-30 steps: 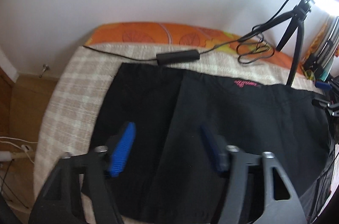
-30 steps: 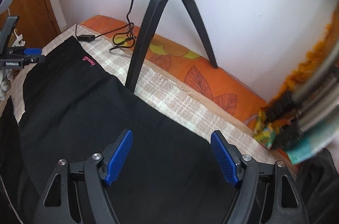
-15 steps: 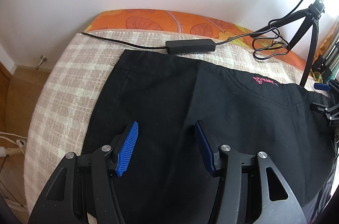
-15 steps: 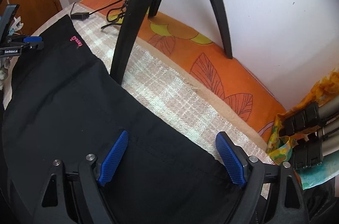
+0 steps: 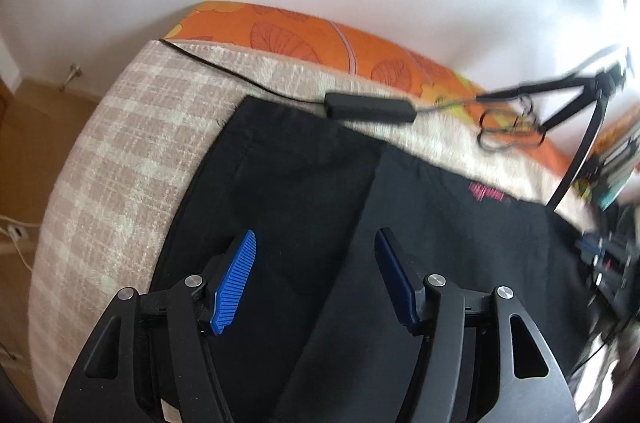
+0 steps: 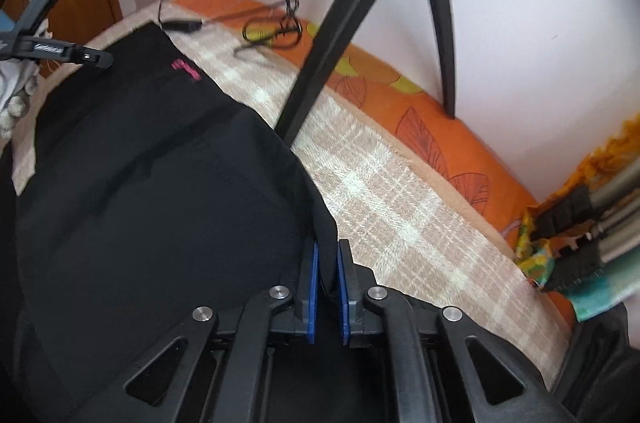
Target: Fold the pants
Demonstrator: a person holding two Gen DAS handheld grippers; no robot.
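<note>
Black pants (image 5: 320, 191) with a small pink logo (image 5: 486, 192) lie spread on a beige checked blanket (image 5: 120, 159). My left gripper (image 5: 316, 255) is open, its blue pads above the cloth near the waist end, holding nothing. In the right wrist view the pants (image 6: 160, 183) fill the left half. My right gripper (image 6: 326, 259) is shut on the far edge of the pants, and the cloth lifts into a ridge between its blue pads (image 6: 312, 275). The left gripper shows in the right wrist view (image 6: 48, 43) at the far left.
A black tripod (image 6: 340, 23) stands on the blanket just beyond the pants. A black cable with an inline box (image 5: 368, 107) and a coiled loop (image 5: 508, 131) lies along the far edge. An orange leaf-print sheet (image 5: 320, 39) borders the wall. Metal poles with colourful cloth (image 6: 580, 235) are at right.
My right gripper has closed on the pants' far edge and raised it. My left gripper has opened a little wider and shifted over the waist end.
</note>
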